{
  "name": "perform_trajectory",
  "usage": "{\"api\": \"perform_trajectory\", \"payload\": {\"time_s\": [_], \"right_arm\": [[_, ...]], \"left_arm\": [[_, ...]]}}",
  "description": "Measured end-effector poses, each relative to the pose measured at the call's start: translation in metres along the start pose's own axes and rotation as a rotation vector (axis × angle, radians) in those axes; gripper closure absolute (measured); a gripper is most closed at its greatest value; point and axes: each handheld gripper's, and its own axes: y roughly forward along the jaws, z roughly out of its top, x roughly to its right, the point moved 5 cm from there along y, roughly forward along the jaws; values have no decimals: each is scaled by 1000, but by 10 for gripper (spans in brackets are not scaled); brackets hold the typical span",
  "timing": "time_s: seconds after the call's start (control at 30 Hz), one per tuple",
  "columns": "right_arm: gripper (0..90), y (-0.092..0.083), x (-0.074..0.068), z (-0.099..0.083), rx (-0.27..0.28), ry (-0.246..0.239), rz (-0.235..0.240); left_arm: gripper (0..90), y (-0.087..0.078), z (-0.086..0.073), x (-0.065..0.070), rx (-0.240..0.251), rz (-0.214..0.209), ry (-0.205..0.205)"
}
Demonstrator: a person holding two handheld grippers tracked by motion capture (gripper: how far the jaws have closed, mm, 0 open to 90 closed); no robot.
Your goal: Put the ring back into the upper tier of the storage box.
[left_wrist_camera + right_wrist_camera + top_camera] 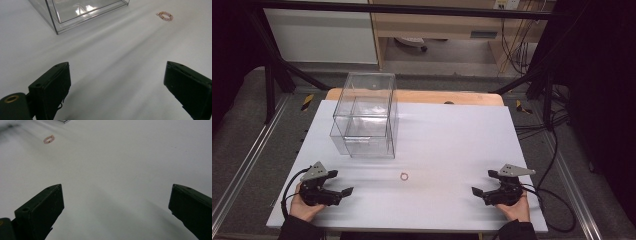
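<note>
Two grippers rest low at the near edge of the white table in the high view, the left gripper and the right gripper well apart, a small pink bead ring lying between them and a clear plastic box standing far left; no writing legible. Left gripper view: jaws wide and empty, bead ring far right, box far left, bare table between. Right gripper view: jaws wide, holding nothing, bead ring far left on open table.
</note>
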Motion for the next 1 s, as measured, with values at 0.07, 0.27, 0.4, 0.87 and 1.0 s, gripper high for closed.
{"api": "perform_trajectory", "payload": {"time_s": [0.07, 0.27, 0.4, 0.87, 1.0], "right_arm": [[5, 0, 0, 0, -1, -2, -3], [5, -1, 0, 0, 3, -4, -2], [4, 0, 0, 0, 1, -4, -4], [4, -1, 0, 0, 6, -10, -5], [4, -2, 0, 0, 9, -9, -5]], "left_arm": [[70, 0, 0, 0, -1, 1, 0], [71, 1, 1, 2, 1, -2, -4], [72, 3, 1, 4, -4, -4, 2], [72, 7, 6, 8, -5, -6, 13], [69, 9, 8, 10, -10, -8, 16]]}}
